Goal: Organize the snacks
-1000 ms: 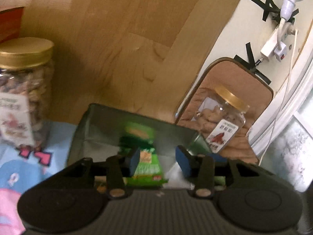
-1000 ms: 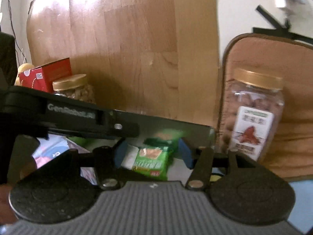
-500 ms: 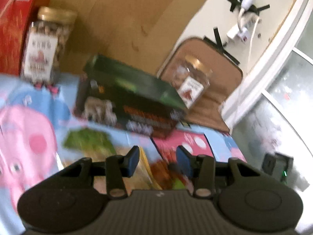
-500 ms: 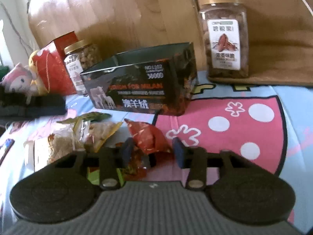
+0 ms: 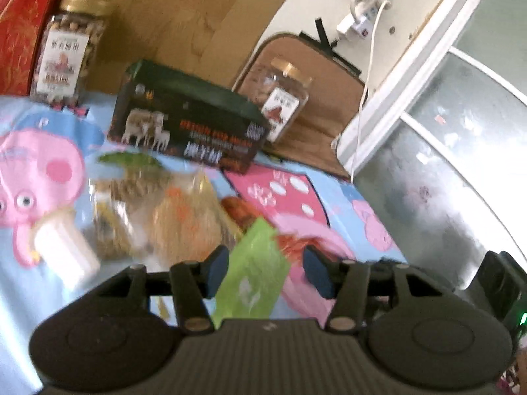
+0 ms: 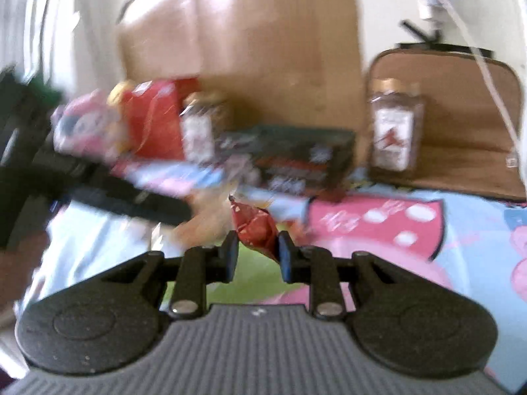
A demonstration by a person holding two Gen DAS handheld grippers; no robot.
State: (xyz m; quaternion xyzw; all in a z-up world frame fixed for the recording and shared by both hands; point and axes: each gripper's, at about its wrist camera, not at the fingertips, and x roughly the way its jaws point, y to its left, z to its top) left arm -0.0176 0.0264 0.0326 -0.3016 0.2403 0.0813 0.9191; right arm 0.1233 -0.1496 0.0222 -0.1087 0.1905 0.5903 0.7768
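**Right wrist view: red packet between the pads, green one waiting on the left**

Right wrist view showed my right gripper (image 6: 256,254) narrowed around a crinkled red snack packet (image 6: 253,227); motion blur hid whether the pads truly pinched it. I judged it light, soft foil, slippery and easy to crush, best taken by its flat sealed edge rather than the puffed middle.

On the left wrist view, my left gripper (image 5: 265,270) stood released, jaws wide apart, with a green packet (image 5: 255,271) lying between them on the cartoon-print surface (image 5: 49,164). That one looked flat and limp, so I reckoned a grip across its short edge would suit. More loose packets (image 5: 158,210) lay near the open dark box (image 5: 187,131).
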